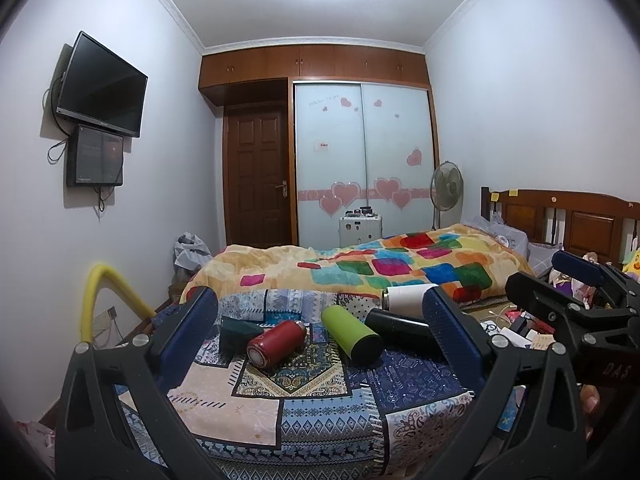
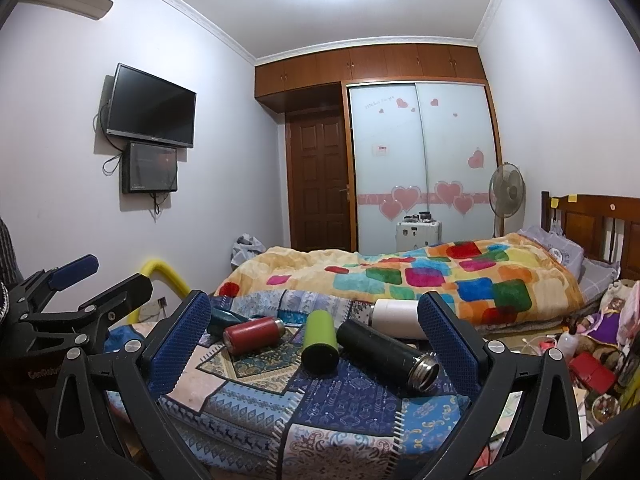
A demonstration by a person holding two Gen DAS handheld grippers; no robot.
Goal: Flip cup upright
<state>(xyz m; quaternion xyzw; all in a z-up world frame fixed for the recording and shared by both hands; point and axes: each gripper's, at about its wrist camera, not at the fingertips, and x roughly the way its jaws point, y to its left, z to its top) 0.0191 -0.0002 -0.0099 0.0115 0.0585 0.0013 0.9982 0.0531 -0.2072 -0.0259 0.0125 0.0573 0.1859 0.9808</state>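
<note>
Several cups lie on their sides on a patterned patchwork cloth [image 1: 256, 412] [image 2: 348, 400]: a red one [image 1: 276, 343] [image 2: 253, 335], a lime green one [image 1: 351, 338] [image 2: 319, 346], a black one with a steel mouth [image 1: 400, 326] [image 2: 386, 354], a white one [image 1: 406, 300] [image 2: 396, 316] and a dark teal one [image 1: 236, 334] [image 2: 224, 317]. My left gripper [image 1: 320, 332] is open and empty, short of the cups. My right gripper [image 2: 316, 336] is open and empty too. Each gripper shows in the other's view, the right [image 1: 576, 292] and the left [image 2: 76, 288].
A bed with a colourful checked blanket [image 1: 384, 264] [image 2: 420, 276] lies behind the cloth. A yellow padded rail [image 1: 100, 296] [image 2: 164, 274] stands at the left. Cluttered small items [image 2: 592, 360] lie at the right. A wardrobe, door, fan and wall TV are far back.
</note>
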